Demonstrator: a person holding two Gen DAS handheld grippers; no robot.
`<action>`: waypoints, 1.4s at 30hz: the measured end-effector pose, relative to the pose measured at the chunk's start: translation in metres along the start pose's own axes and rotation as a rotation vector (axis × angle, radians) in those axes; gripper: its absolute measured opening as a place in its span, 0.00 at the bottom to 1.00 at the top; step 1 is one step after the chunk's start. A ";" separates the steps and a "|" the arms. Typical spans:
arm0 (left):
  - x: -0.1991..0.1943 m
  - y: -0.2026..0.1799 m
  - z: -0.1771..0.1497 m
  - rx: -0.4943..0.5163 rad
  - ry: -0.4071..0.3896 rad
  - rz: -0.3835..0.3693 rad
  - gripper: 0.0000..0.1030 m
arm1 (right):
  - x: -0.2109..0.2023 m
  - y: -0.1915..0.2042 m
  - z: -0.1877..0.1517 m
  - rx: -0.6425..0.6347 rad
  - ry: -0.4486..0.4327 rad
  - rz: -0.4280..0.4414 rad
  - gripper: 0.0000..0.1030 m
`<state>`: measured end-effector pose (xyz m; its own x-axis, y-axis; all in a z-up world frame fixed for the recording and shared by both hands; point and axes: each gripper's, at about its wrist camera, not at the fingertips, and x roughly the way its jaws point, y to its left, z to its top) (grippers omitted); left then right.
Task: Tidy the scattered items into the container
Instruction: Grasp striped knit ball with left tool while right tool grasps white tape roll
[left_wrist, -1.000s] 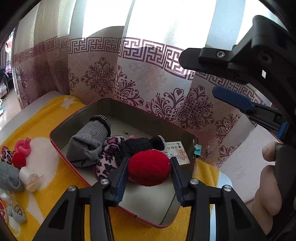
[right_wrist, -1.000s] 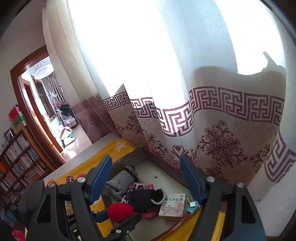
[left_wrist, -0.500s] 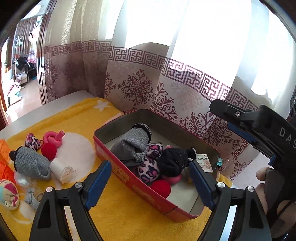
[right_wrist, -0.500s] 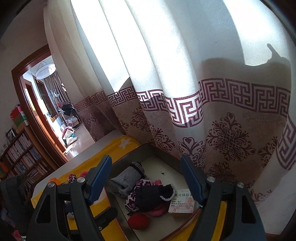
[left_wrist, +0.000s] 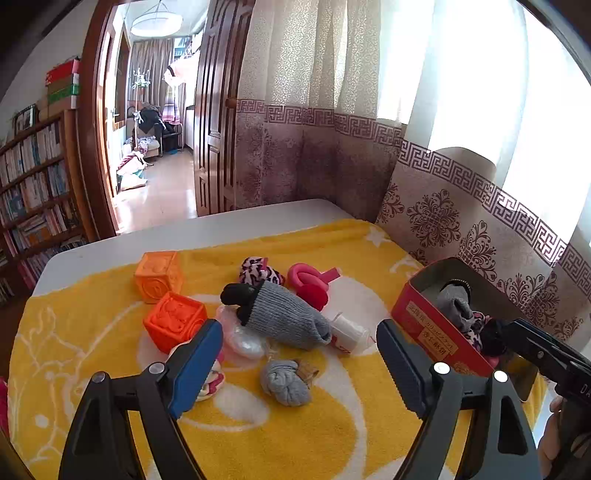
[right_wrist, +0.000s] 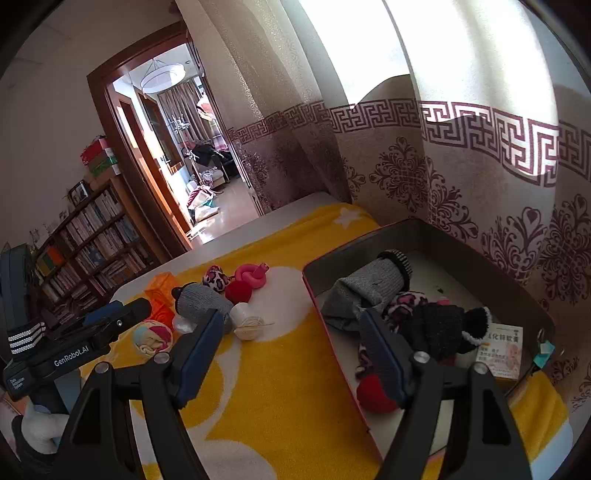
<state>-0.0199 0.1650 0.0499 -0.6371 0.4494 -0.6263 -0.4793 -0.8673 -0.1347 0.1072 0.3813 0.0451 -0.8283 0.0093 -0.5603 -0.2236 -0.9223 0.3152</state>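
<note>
Mostly knitted socks (left_wrist: 286, 317), rectangular tin (right_wrist: 424, 236)

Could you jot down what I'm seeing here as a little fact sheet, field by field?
Surface: yellow blanket over a table
Container: red tin, open, at the right
In the tin: grey sock, black sock, red ball, small box
Still outside: two orange blocks, grey mitten, pink ring, balled grey sock
Left gripper: open, empty
Right gripper: open, empty
</note>
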 end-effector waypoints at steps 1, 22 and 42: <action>0.001 0.012 -0.003 -0.011 0.006 0.023 0.84 | 0.005 0.008 -0.002 -0.014 0.019 0.027 0.77; 0.065 0.088 -0.046 -0.164 0.149 0.096 0.84 | 0.150 0.067 -0.003 -0.194 0.227 0.027 0.73; 0.050 0.092 -0.043 -0.222 0.068 0.058 0.56 | 0.179 0.045 -0.014 -0.193 0.315 0.009 0.43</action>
<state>-0.0697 0.0980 -0.0271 -0.6139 0.3880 -0.6875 -0.2932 -0.9207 -0.2577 -0.0435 0.3355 -0.0518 -0.6239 -0.0908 -0.7762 -0.0909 -0.9780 0.1875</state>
